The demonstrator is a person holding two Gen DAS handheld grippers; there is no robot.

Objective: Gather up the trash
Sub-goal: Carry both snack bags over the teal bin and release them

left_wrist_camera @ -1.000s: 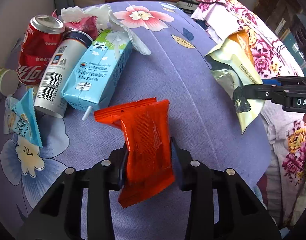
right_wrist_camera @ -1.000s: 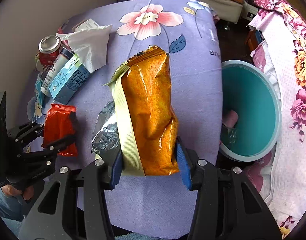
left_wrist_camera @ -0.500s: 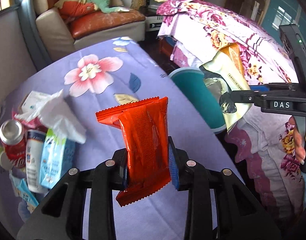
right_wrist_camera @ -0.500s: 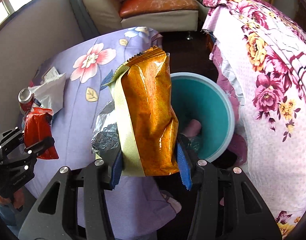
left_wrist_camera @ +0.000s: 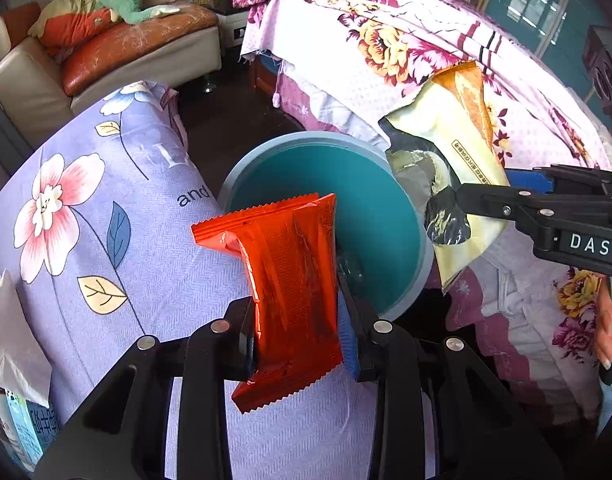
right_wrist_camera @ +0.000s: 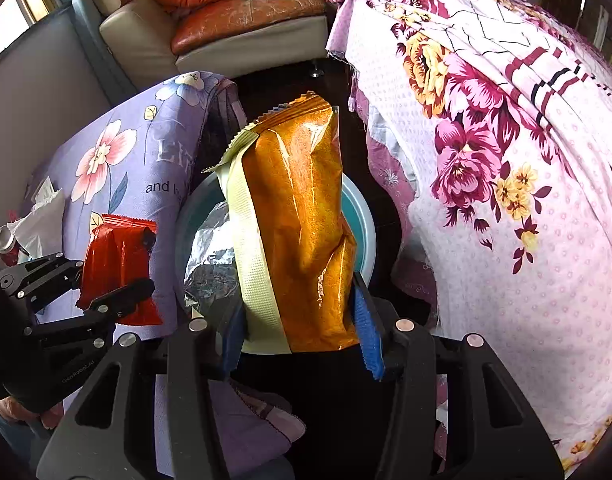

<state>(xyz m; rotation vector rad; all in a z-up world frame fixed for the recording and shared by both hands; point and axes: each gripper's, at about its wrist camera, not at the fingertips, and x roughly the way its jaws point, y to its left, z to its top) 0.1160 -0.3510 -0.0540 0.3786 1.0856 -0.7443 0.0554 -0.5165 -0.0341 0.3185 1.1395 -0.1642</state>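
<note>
Left wrist view: left gripper (left_wrist_camera: 302, 340) is clamped on a red foil wrapper (left_wrist_camera: 292, 276), pads pressing both its sides. The wrapper stands upright between the fingers, crimped top edge over the near rim of the teal bin (left_wrist_camera: 417, 236). No readable print on it. Its jaws have just been closing a little further, wrapper between them.

Right gripper (left_wrist_camera: 461, 196) comes in from the right edge of that view, "DAS" in white on its black body. It grips an orange-and-cream snack bag (left_wrist_camera: 461, 152), silver foil lining showing at the torn side; there's a small black print strip on the cream panel, too small to read. A hand (left_wrist_camera: 607, 332) shows at the far right.

Right wrist view: same bag (right_wrist_camera: 302, 216) squeezed between the blue pads, standing upright, covering most of the bin (right_wrist_camera: 367, 232) directly behind it. The bin sits on the floor between the purple floral cloth (right_wrist_camera: 118, 168) and the pink floral cloth (right_wrist_camera: 505, 160), just off the purple cloth's edge. Left gripper (right_wrist_camera: 138, 260) with the red wrapper (right_wrist_camera: 118, 264) is over the purple cloth's edge, just beside the bin rim; "GenRobot.AI" reads on its body.

Purple cloth print: "and" plus part of larger lettering, "LI…". On the cloth's far left: white tissue (right_wrist_camera: 38, 220), can top (right_wrist_camera: 4, 238). In the left wrist view's bottom left corner: a blue carton (left_wrist_camera: 30, 428), text unreadable.
</note>
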